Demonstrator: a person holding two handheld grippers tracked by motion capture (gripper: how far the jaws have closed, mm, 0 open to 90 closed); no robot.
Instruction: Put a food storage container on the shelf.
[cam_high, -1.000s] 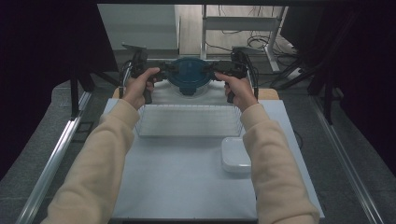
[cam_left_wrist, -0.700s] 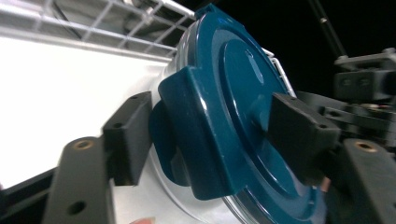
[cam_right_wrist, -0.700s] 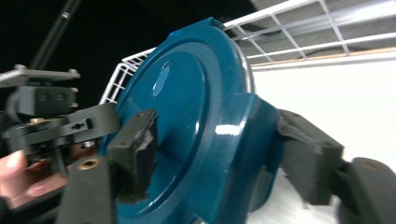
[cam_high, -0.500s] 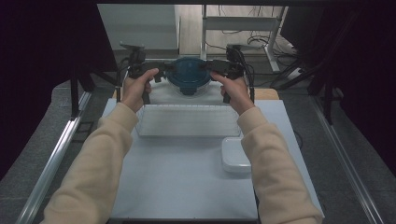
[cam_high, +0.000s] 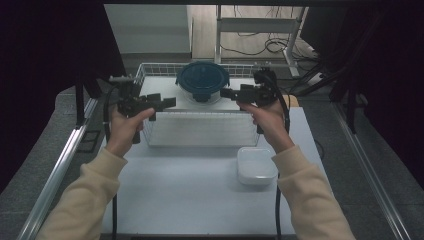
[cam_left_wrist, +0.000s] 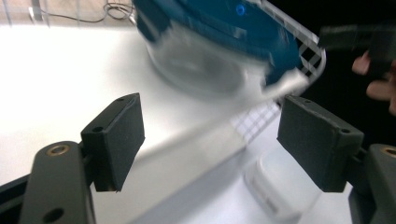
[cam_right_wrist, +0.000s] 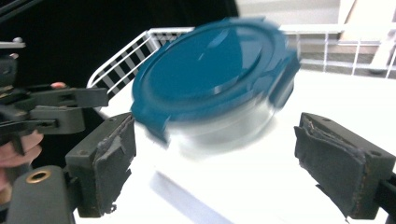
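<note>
left claw (cam_high: 167, 102): apart, just opened, empty | right claw (cam_high: 226, 93): apart, just opened, empty | container (cam_high: 202, 81): in basket (cam_high: 200, 131), between claws

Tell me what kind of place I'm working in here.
Probably a lab recording station: a white table framed by dark curtains, loose floor cables, and a wire basket holding a blue-lidded container.

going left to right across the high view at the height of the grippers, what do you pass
left gripper → round container with the blue lid in the wire basket → right gripper; both sets of jaws open, nothing between them
</note>
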